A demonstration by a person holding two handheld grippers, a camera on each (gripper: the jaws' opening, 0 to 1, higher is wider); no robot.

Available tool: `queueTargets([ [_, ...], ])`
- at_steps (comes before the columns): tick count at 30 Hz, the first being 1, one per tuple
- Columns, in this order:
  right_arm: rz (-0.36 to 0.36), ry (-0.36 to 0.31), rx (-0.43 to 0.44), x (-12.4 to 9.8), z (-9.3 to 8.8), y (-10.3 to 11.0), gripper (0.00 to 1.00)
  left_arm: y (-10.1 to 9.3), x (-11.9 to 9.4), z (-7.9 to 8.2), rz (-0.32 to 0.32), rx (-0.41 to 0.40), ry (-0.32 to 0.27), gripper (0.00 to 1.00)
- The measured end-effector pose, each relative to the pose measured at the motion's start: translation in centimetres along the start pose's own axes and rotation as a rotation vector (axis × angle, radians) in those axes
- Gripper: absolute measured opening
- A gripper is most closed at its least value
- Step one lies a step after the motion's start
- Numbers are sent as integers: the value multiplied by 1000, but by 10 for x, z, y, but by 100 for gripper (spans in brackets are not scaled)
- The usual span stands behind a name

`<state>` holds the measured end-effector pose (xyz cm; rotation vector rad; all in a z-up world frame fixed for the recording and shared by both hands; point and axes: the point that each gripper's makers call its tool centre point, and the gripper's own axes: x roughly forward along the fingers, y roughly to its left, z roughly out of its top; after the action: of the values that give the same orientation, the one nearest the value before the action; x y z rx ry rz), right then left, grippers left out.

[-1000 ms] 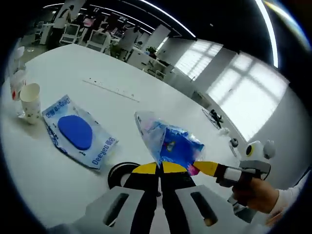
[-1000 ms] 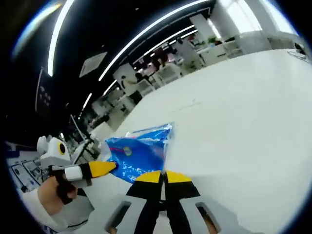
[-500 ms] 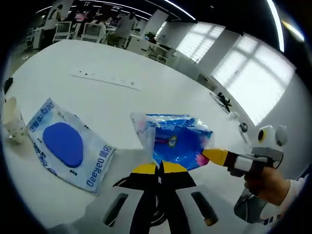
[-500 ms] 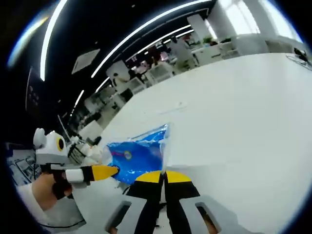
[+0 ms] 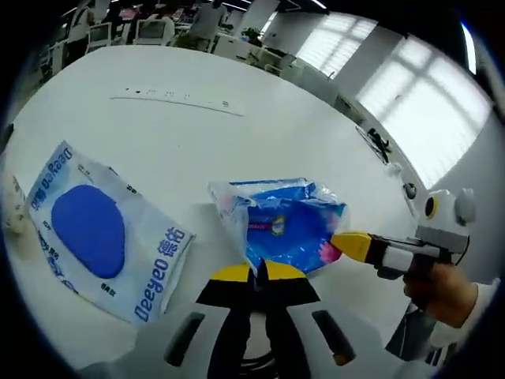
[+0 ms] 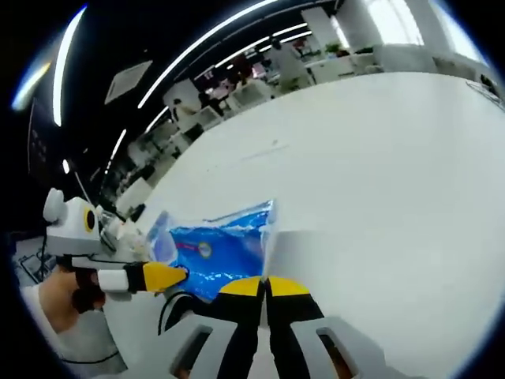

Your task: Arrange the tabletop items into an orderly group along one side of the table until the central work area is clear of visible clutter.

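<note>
A crinkly blue plastic packet (image 5: 282,223) hangs between both grippers over the white table (image 5: 197,150). My left gripper (image 5: 258,272) is shut on its near edge, and in this view the right gripper (image 5: 335,247) comes in from the right, pinching the packet's right corner. In the right gripper view the same blue packet (image 6: 217,253) is held by my right gripper (image 6: 264,279), shut on its edge, while the left gripper (image 6: 183,274) clamps its left corner. A flat white and blue wipes pack (image 5: 91,229) lies on the table to the left.
A black cable loop (image 6: 170,309) lies on the table under the packet. A paper cup (image 5: 11,207) stands at the far left edge. A long thin strip (image 5: 173,101) lies further back. Desks and people fill the room beyond the table.
Both grippers have lowered the blue packet toward the table and it now spreads wider between them. The cups at the left have slid almost out of the left gripper view as the camera moved.
</note>
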<state>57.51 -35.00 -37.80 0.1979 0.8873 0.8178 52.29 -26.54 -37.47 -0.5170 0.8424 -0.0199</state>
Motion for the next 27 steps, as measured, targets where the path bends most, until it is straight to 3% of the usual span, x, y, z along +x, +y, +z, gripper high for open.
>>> queueTargets([
  [7, -4, 28, 6, 6, -10, 3, 0, 13, 4, -9, 16, -67, 26, 3],
  [27, -29, 52, 2, 18, -20, -3, 0, 29, 6, -5, 61, -84, 26, 11],
])
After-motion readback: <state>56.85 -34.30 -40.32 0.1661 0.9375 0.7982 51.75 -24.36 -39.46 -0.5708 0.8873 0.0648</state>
